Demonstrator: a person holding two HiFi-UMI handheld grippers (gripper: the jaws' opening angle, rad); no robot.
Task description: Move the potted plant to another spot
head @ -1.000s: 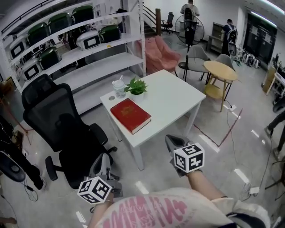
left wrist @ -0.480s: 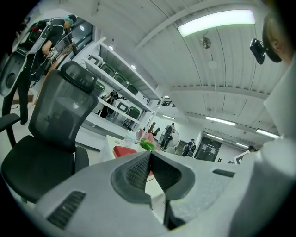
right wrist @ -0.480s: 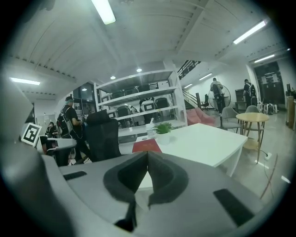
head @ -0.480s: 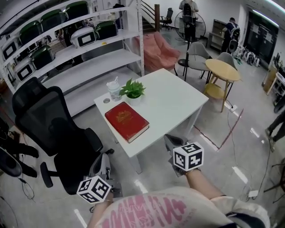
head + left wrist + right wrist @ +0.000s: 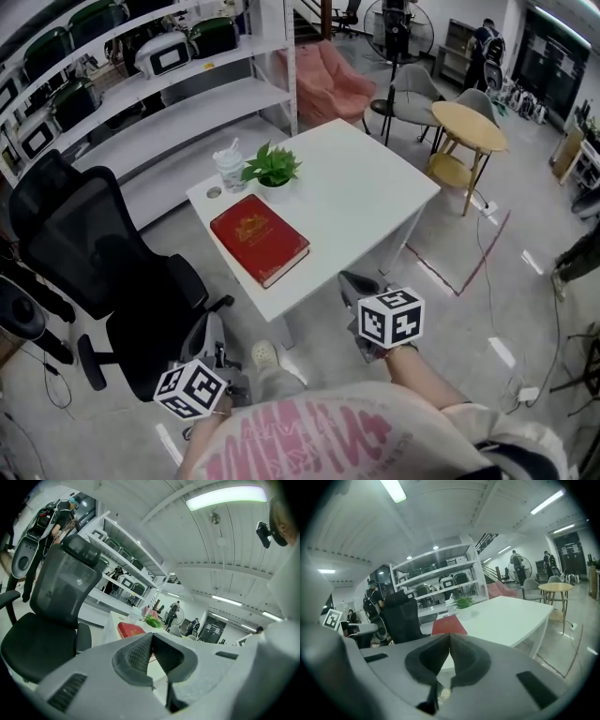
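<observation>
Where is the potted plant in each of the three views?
Head view: the potted plant stands left of centre, upper half, beyond the red book.
Left gripper view: potted plant, small, mid-picture, right of the red book.
Right gripper view: potted plant, mid-picture, beyond the red book.
Shared landmark: the red book.

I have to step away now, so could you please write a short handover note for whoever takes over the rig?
Left gripper: shut, empty, low beside the black office chair.
Right gripper: shut, empty, short of the white table.
Potted plant: upright on the table, beside a cup, beyond the red book.
Done: nothing; plant untouched.
Left: open a gripper, grasp the plant, set it elsewhere.
</observation>
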